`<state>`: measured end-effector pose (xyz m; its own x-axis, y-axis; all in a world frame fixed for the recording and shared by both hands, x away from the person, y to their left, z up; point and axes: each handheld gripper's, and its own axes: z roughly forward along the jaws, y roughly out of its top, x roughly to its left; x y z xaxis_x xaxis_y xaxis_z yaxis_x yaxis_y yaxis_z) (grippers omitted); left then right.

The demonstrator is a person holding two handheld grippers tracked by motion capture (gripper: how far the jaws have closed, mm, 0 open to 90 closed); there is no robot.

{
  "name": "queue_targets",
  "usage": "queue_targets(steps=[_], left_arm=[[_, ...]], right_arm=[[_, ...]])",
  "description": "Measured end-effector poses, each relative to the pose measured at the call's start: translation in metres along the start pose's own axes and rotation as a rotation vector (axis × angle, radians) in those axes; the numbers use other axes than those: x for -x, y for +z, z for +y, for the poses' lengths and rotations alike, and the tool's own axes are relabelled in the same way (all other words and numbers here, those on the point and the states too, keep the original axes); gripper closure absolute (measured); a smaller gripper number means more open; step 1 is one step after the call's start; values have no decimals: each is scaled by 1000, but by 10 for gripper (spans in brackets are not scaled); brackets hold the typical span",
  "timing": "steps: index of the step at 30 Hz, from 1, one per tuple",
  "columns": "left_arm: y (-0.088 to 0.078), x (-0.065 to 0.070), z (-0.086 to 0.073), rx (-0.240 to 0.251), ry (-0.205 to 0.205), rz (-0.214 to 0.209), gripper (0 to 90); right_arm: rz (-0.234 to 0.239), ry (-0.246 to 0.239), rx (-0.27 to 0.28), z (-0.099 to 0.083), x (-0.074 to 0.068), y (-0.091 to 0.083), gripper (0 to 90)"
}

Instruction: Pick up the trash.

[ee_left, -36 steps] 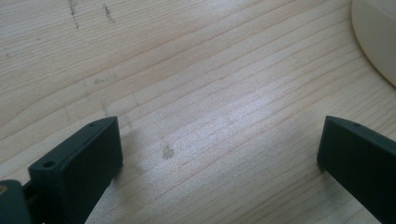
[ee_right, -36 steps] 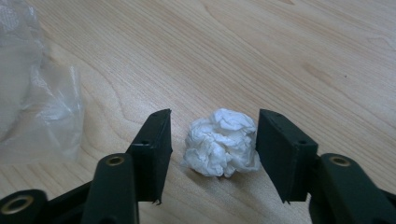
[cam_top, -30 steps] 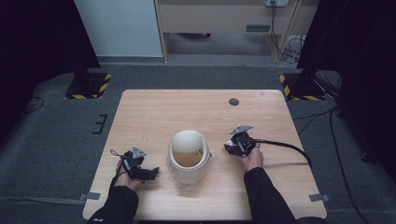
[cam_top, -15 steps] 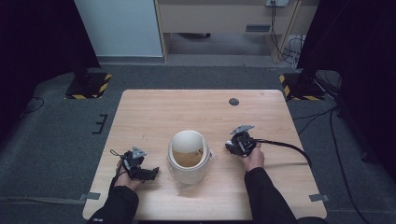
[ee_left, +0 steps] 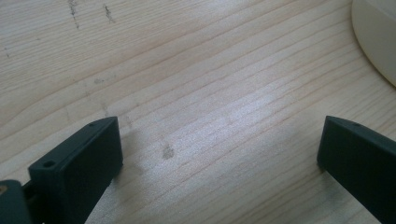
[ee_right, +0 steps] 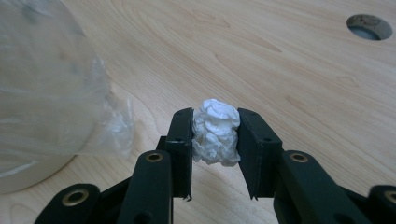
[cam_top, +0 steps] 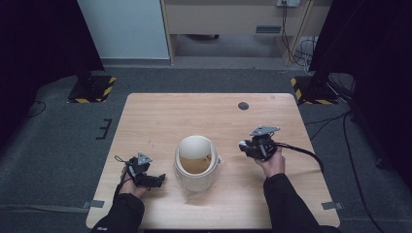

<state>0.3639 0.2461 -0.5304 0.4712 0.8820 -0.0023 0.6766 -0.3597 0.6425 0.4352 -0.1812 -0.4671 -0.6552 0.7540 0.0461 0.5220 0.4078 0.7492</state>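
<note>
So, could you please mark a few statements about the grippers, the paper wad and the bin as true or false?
1. The right gripper is shut on a crumpled paper wad. True.
2. The left gripper holds the wad. False: its jaws stand open over bare table.
3. The bin stands between the two grippers. True.
4. The wad lies inside the bin. False: it is clamped outside, beside it.
5. The bin has a clear plastic liner. True.
</note>
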Motion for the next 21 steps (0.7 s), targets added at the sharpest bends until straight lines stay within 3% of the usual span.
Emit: queue_targets(steps=[17,21], left_arm=[[0,0,-1,6,-3,3,0],[0,0,-2,17,-4,3,0]], right_arm=[[74,36,178,-3,2,-62,680],[83,33,198,-2,2,-70,681]])
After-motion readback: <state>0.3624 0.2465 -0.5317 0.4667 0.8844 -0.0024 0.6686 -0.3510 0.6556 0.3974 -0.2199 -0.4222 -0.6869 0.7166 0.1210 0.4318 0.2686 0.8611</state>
